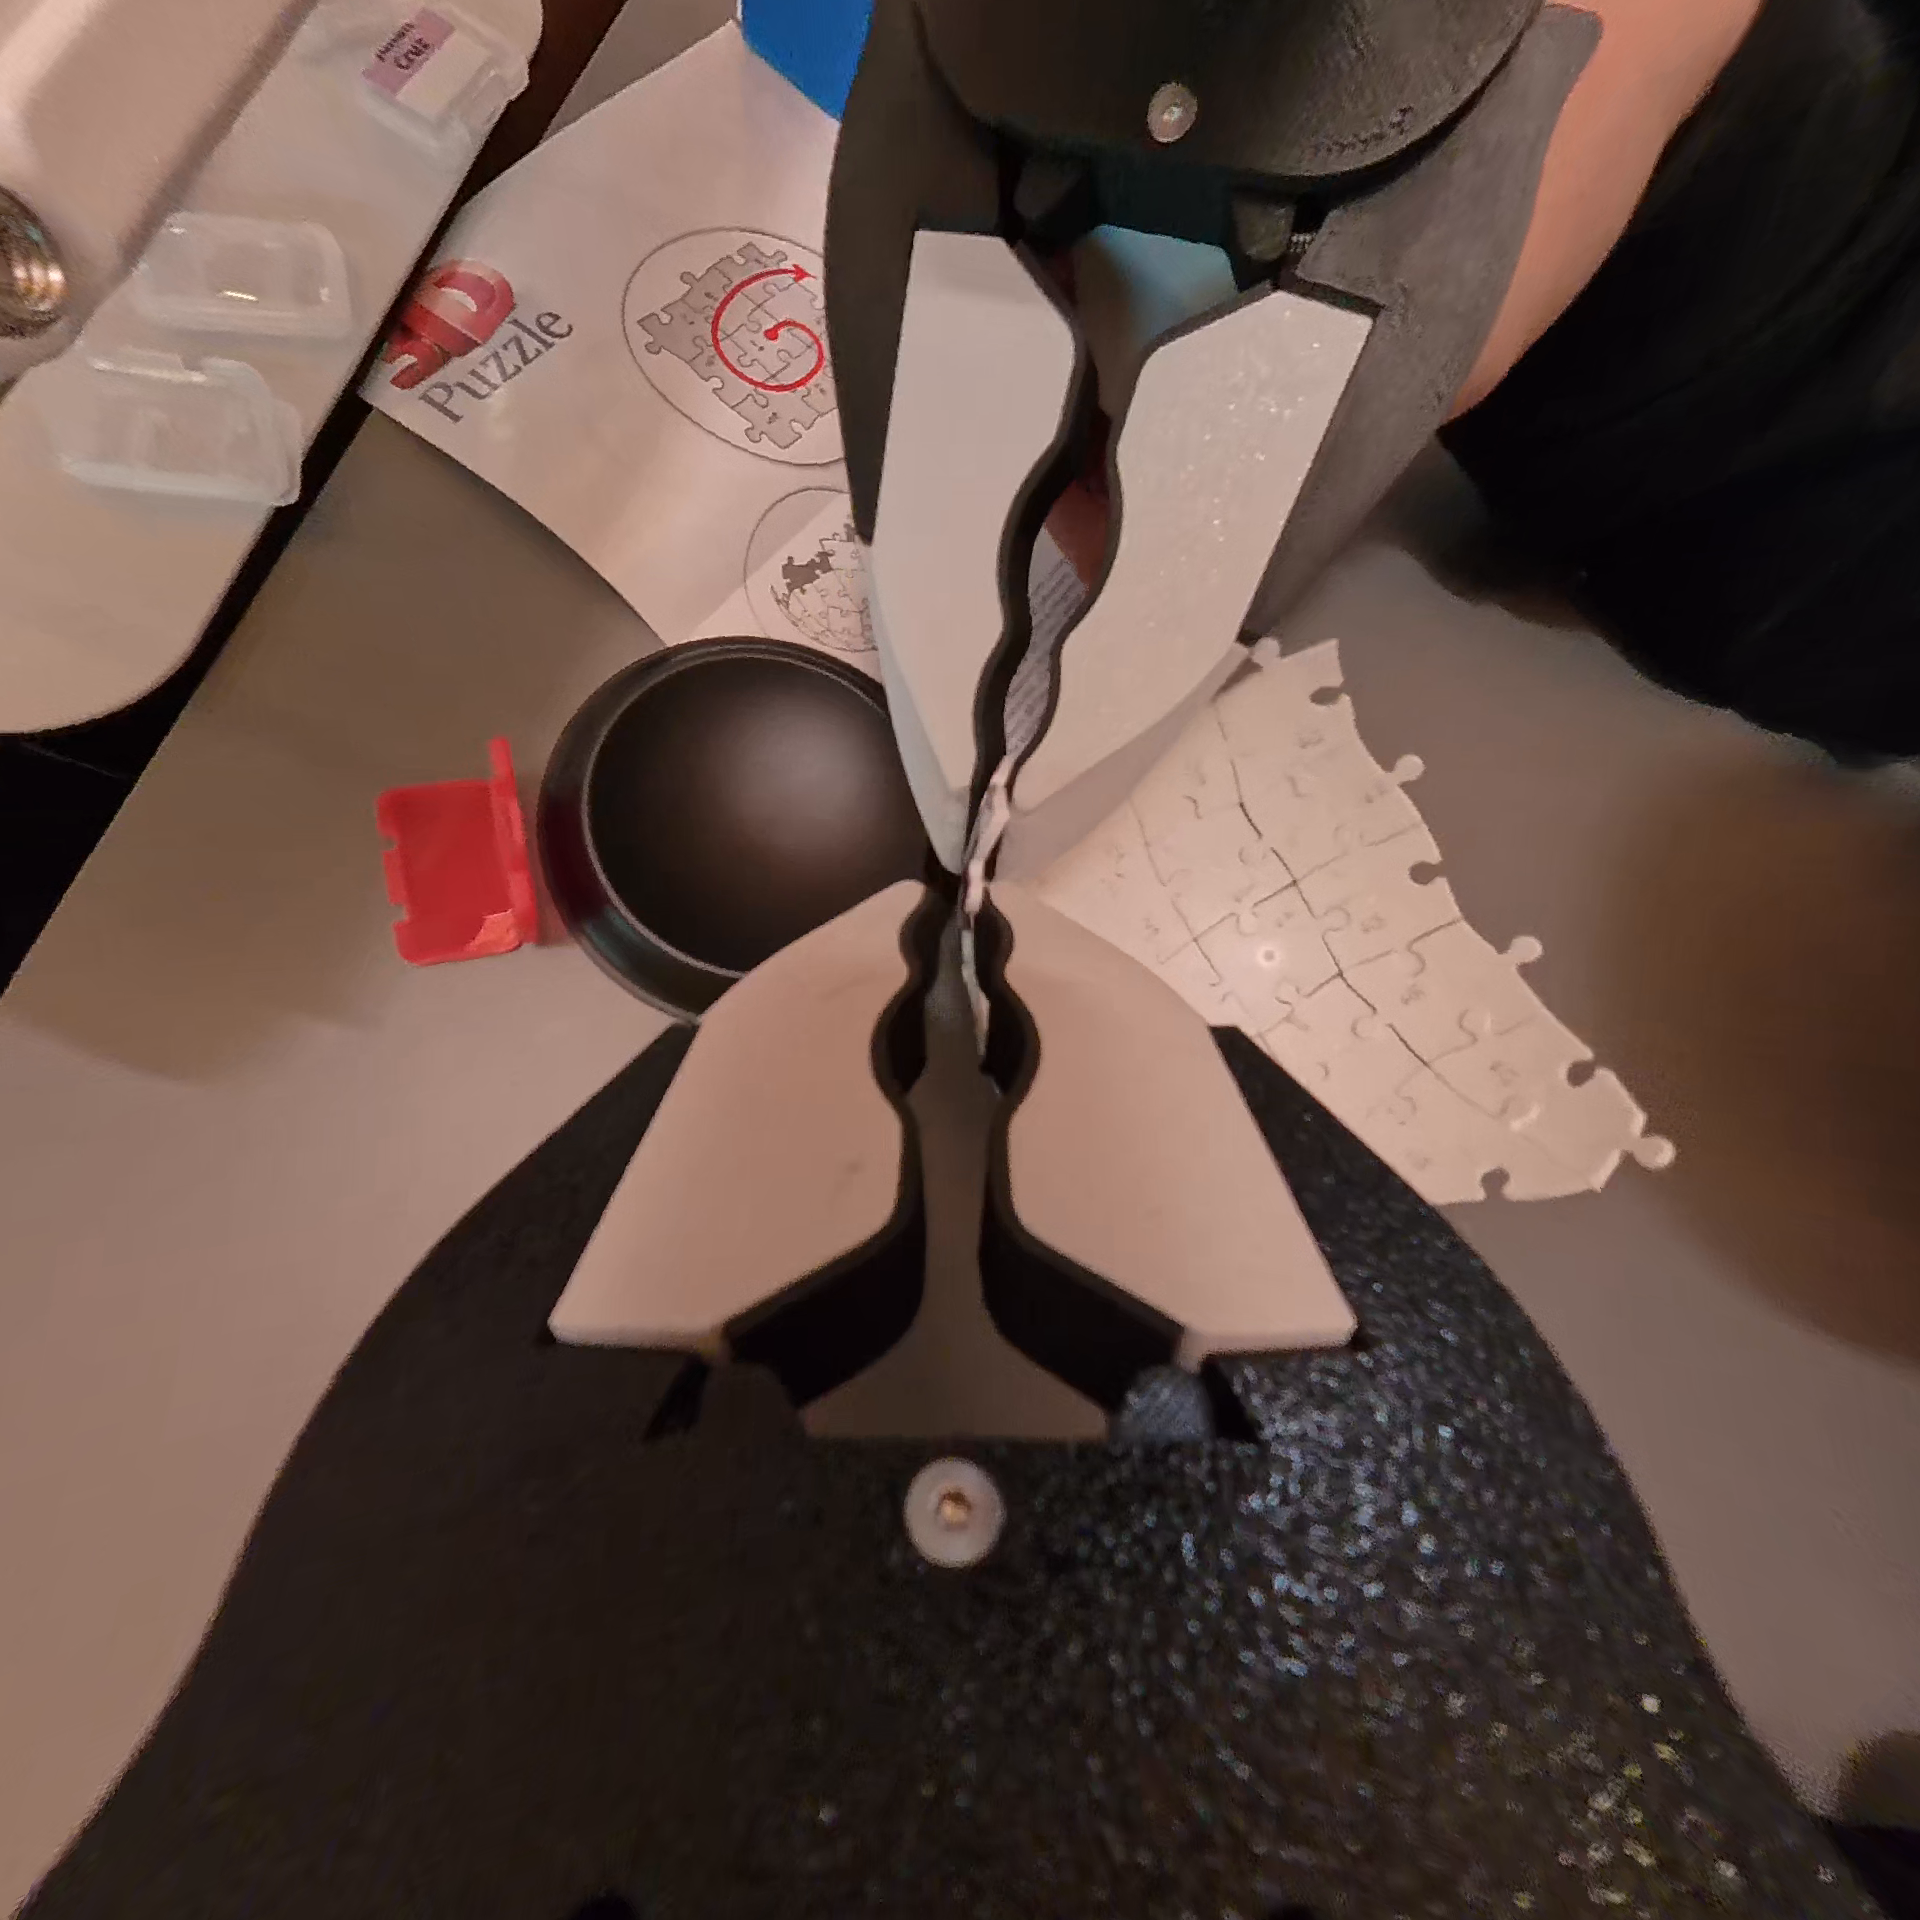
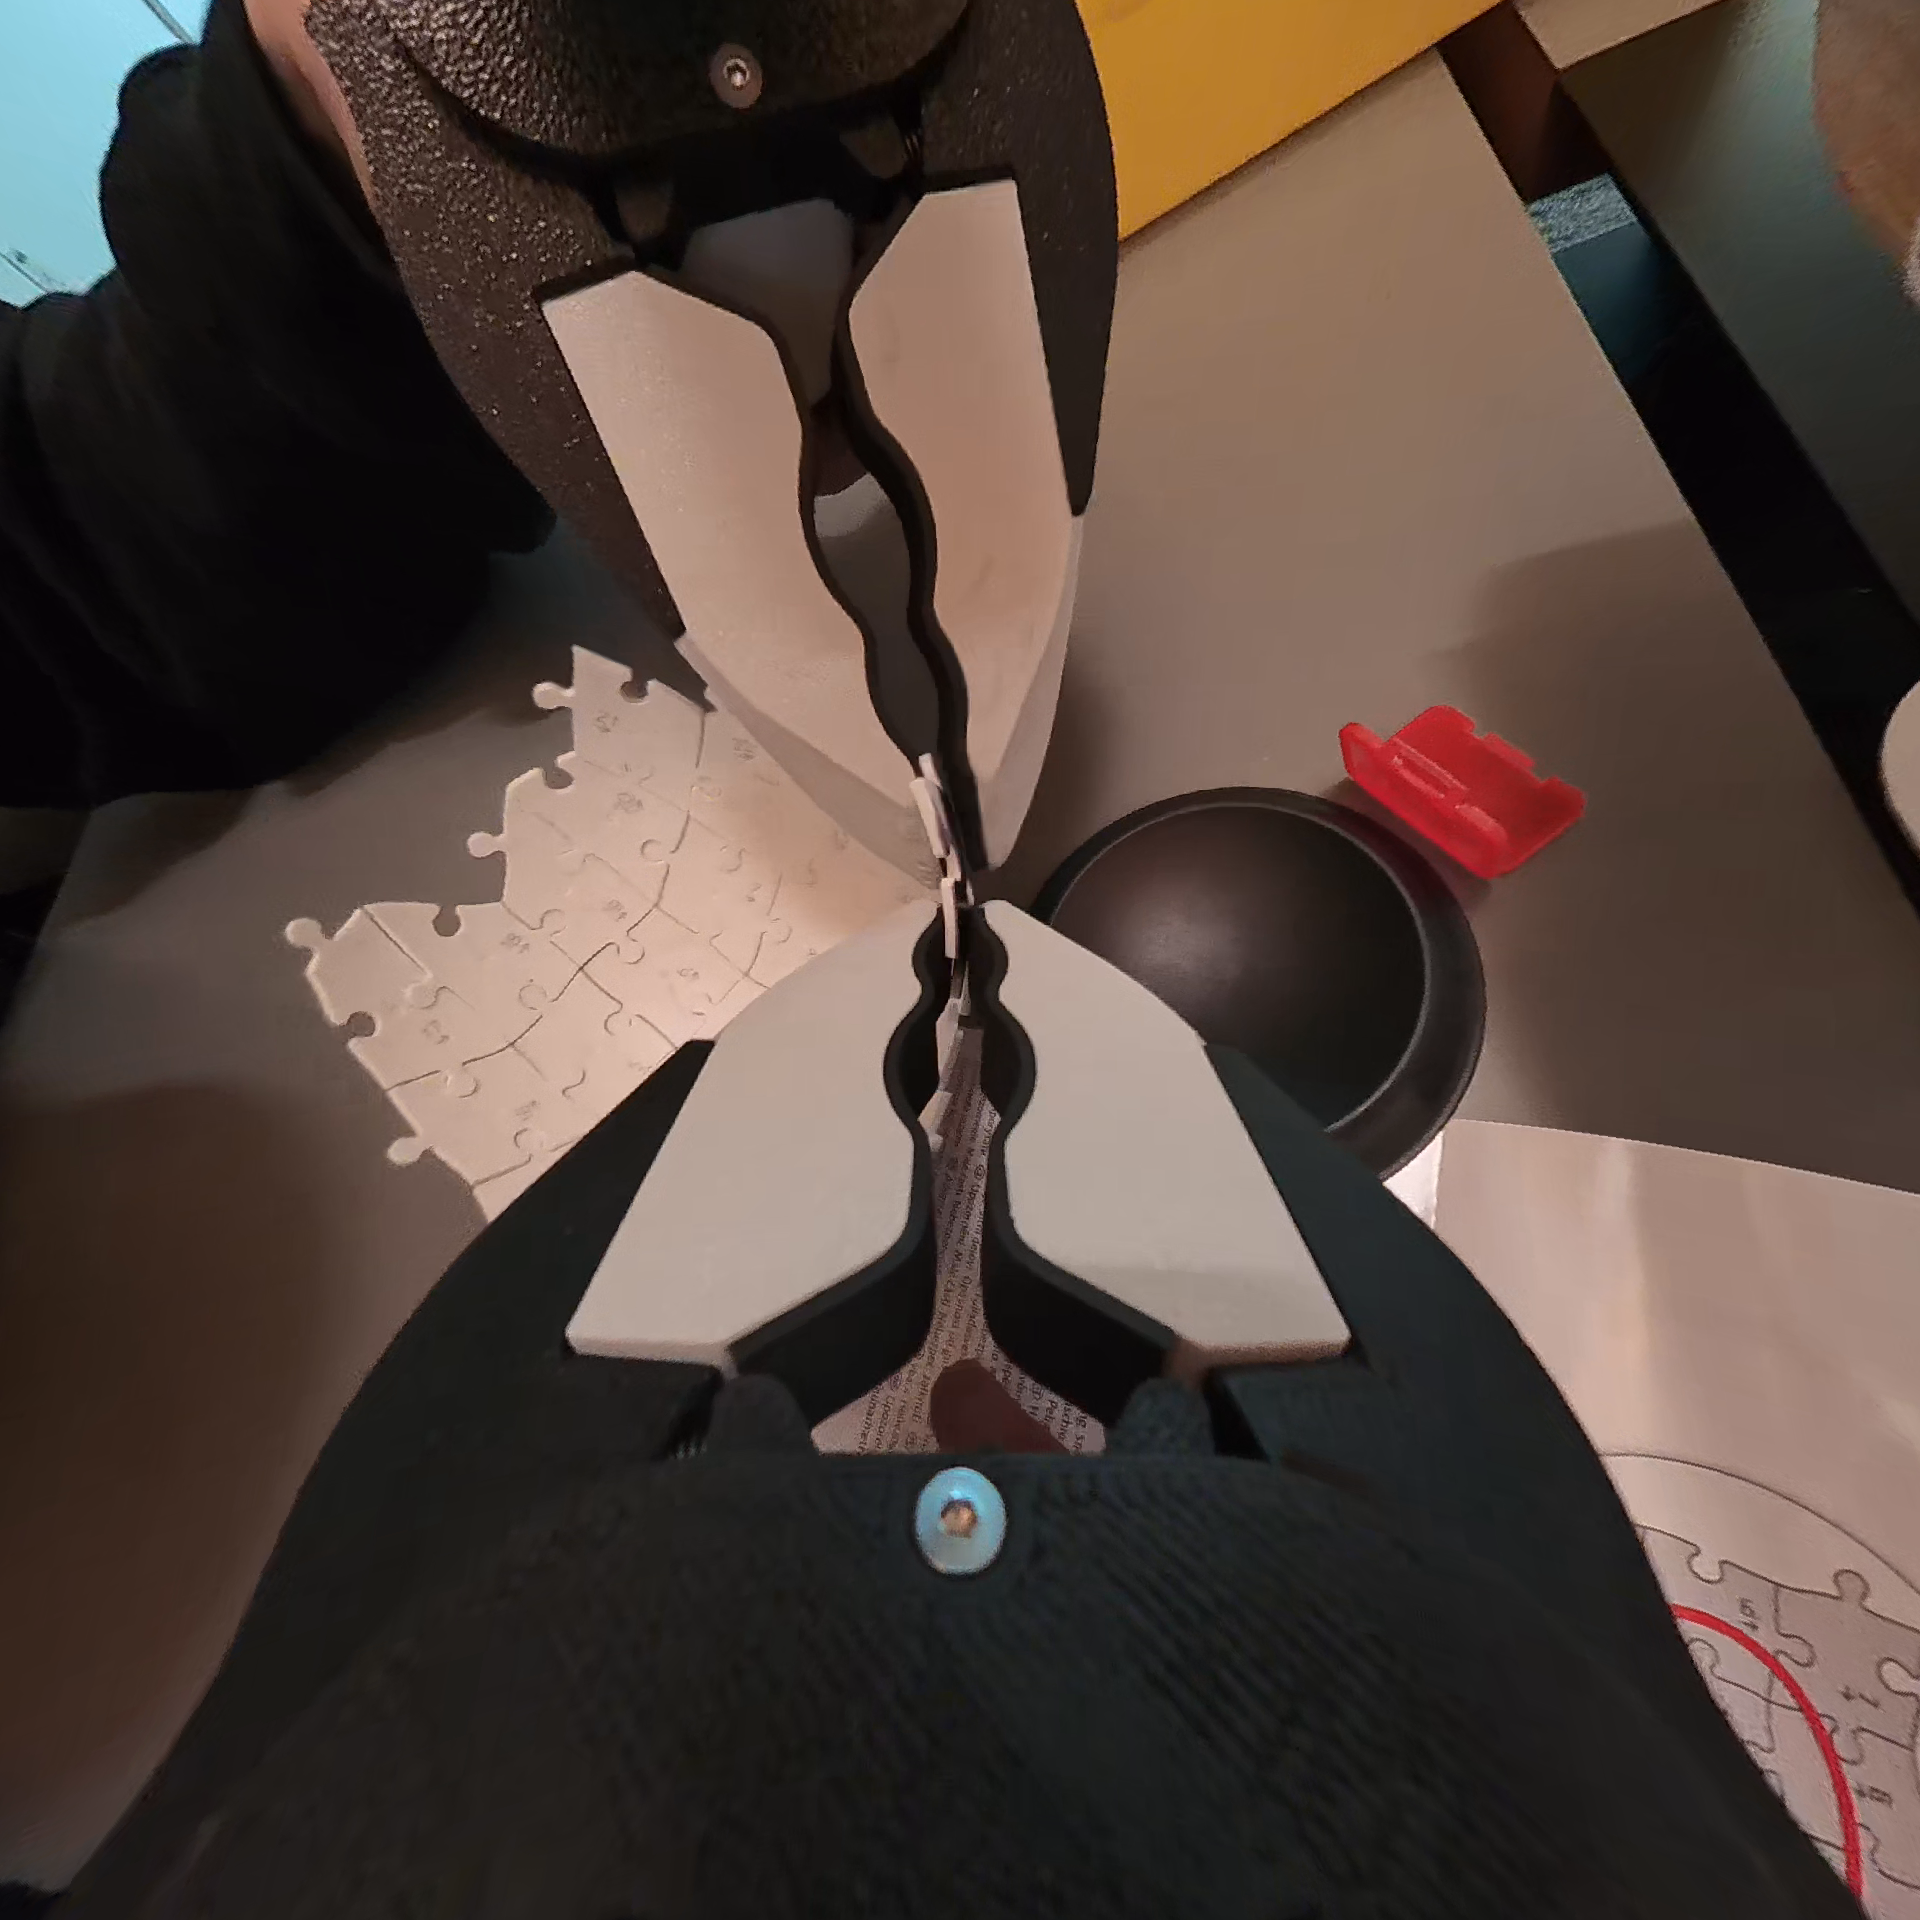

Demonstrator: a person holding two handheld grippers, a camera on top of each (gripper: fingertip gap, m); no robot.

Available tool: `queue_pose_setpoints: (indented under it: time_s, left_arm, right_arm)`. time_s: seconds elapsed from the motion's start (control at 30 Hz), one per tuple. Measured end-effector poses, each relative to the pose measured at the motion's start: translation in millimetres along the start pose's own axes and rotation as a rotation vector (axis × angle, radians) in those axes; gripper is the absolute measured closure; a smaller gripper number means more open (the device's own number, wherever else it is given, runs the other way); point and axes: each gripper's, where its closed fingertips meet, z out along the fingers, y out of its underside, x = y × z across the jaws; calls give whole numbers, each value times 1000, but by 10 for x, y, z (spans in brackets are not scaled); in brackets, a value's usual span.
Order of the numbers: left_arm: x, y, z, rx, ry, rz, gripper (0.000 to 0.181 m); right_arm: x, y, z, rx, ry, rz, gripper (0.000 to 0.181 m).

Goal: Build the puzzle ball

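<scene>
Left gripper (image 1: 961, 914): black textured body with white wedge-shaped fingers (image 1: 790, 1122); jaws were closed to a thin gap, tips pointing forward.
Right gripper (image 2: 961, 935): black ribbed body with matching white fingers (image 2: 1122, 1122); jaws likewise pressed nearly together.
Relative pose: the two grippers faced each other, tip to tip.
Sleeve (image 2: 239, 436): black, behind the left gripper.

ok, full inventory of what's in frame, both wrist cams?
puzzle pieces: at least two, white, edge-on, pinched between the meeting fingers
assembled puzzle sheet: one, white, flat on the grey table
stand: one, black, round, concave, mid-table
clip: one, red, beside the stand
instruction sheet: one, white, behind the stand
clear plastic containers: several, far left
left gripper: black with white fingers, shut
right gripper: same, shut
</scene>
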Motion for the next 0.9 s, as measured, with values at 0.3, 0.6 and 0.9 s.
queue_pose_setpoints:
  time_s: [0.3, 0.6, 0.9]
  left_arm:
    - [35, 2, -7, -18, 7, 37, 179]
    - [23, -12, -12, -17, 1, 16, 179]
    - [19, -18, -12, -15, -5, 21, 179]
  right_arm:
    - [-22, 2, -15, 1, -18, 17, 179]
    - [-4, -90, -74, 62, 0, -8, 178]
    - [1, -90, -72, 41, 35, -94, 178]
